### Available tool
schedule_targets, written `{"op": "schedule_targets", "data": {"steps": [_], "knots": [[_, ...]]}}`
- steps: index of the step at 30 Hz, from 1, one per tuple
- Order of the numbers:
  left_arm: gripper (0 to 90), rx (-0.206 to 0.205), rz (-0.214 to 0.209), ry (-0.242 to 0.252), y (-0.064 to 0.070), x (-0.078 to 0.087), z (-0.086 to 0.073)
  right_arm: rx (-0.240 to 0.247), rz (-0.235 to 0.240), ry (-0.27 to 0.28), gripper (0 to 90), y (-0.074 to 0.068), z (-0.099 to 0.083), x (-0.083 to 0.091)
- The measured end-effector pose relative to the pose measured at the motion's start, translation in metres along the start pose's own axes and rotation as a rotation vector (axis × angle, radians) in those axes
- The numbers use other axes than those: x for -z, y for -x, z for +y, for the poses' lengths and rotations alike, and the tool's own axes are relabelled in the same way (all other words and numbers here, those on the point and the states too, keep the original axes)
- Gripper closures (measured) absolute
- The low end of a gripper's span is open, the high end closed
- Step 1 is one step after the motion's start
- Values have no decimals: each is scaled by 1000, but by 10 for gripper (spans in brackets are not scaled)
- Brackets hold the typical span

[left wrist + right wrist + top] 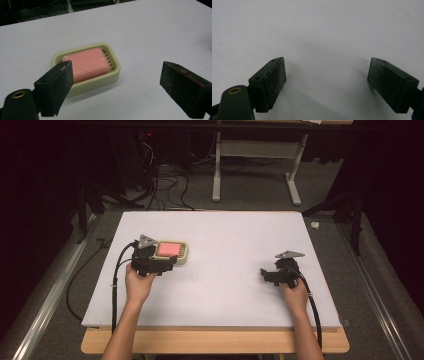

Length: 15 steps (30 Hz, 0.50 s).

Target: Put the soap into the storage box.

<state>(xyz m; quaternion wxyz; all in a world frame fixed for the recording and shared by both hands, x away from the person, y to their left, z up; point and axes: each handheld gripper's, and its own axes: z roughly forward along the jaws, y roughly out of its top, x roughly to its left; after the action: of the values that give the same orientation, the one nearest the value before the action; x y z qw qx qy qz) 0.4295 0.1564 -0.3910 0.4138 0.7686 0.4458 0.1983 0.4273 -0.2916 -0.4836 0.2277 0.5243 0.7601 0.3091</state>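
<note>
Black left tongs (pixel 167 261) and right tongs (pixel 264 273), flat speckled jaws, grey triangular top plates, trailing black cables, bare forearms

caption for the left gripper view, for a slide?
Left gripper, jaws open, poised over a pink soap lying in its cream dish on the white table.

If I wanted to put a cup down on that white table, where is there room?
Plenty: the bare stretch between the left gripper and the right gripper, and the whole far half of the white table. The only crowded spot is around the cream soap dish holding the pink soap bar.
</note>
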Motion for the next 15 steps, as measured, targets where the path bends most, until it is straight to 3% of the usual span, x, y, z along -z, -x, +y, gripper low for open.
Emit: {"op": "schedule_targets", "data": {"steps": [15], "knots": [[129, 5, -51, 12, 11, 8, -10, 0, 0, 0, 158, 0, 0, 0]]}}
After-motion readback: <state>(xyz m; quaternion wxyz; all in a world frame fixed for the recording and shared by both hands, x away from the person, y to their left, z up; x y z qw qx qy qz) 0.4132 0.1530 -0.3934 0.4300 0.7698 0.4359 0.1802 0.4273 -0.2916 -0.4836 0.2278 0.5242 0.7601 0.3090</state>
